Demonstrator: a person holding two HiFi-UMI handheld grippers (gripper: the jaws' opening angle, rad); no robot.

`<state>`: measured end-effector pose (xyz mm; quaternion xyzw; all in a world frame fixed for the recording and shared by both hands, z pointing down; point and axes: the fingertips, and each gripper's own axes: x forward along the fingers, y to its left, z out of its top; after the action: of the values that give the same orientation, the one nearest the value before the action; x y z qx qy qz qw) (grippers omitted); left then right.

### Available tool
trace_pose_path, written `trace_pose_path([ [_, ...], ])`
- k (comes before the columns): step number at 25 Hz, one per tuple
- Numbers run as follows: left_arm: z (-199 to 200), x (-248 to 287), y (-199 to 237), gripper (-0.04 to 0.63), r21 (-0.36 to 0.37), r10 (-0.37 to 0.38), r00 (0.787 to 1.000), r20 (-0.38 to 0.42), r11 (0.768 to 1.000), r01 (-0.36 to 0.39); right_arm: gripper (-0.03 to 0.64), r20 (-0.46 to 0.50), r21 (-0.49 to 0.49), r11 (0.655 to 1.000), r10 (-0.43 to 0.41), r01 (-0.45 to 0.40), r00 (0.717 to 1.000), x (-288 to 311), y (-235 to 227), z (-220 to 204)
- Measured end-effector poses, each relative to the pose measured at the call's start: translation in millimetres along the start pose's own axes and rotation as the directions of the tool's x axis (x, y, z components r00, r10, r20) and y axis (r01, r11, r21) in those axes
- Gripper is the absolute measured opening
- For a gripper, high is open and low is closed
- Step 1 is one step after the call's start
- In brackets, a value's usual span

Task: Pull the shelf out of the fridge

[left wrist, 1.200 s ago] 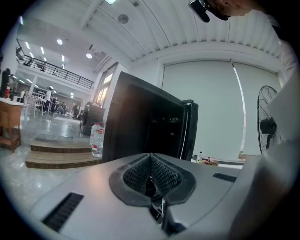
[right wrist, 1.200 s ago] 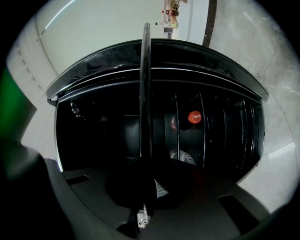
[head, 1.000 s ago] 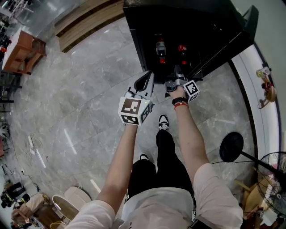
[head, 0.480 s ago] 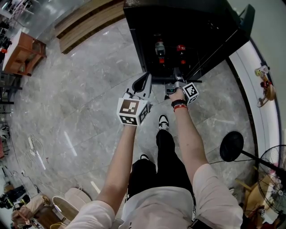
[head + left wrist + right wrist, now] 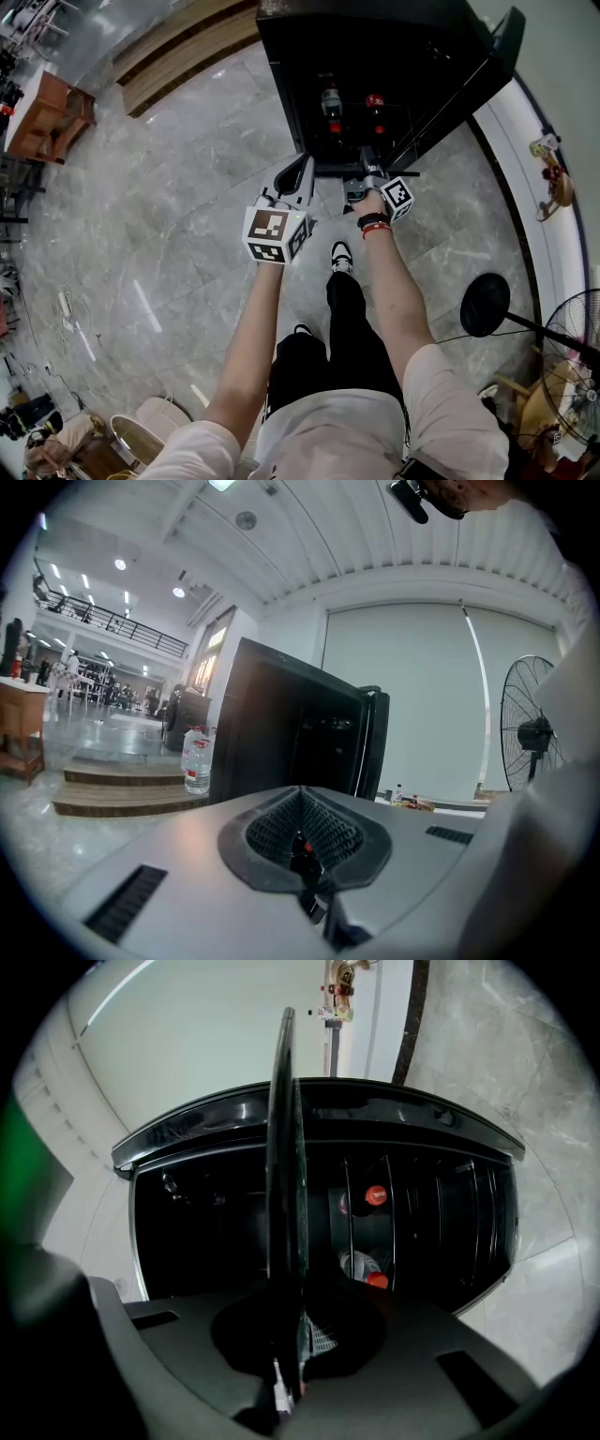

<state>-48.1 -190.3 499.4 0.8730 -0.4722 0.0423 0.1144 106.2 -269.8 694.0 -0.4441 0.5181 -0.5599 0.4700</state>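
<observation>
A: Black, thin, flat shelf (image 5: 284, 1147): you had your right gripper (image 5: 289, 1340) clamped on its front edge.

B: Yes, but most of it looked to be inside the open black fridge (image 5: 403, 47), by the red-capped bottles (image 5: 375, 1194). You had nearly the whole pull left.

A: And your left gripper (image 5: 302, 844) was squeezed together on nothing, just beside the right one.

The head view looks steeply down from above onto the fridge (image 5: 375, 56) and its open front. The left gripper view faces the fridge's outer side from near, roughly level. The right gripper view looks along the shelf (image 5: 284, 1176) edge, close, into the fridge. It shares the red-capped bottles (image 5: 375, 1196) inside the fridge with the head view.
</observation>
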Motion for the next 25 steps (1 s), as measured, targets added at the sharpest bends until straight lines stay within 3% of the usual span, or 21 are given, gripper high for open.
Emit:
trace_pose_path([
  [17,17,-23,4,0.018,-0.064,0.016,1.000,0.027,0.998,-0.014,0.025,-0.060,-0.116,0.993,-0.029,0.022,0.998,-31,32,1],
  [25,27,-41,0,0.020,-0.054,0.027,0.999,0.019,0.998,-0.026,0.025,-0.084,-0.169,0.985,-0.053,0.038,0.995,-56,61,-2],
])
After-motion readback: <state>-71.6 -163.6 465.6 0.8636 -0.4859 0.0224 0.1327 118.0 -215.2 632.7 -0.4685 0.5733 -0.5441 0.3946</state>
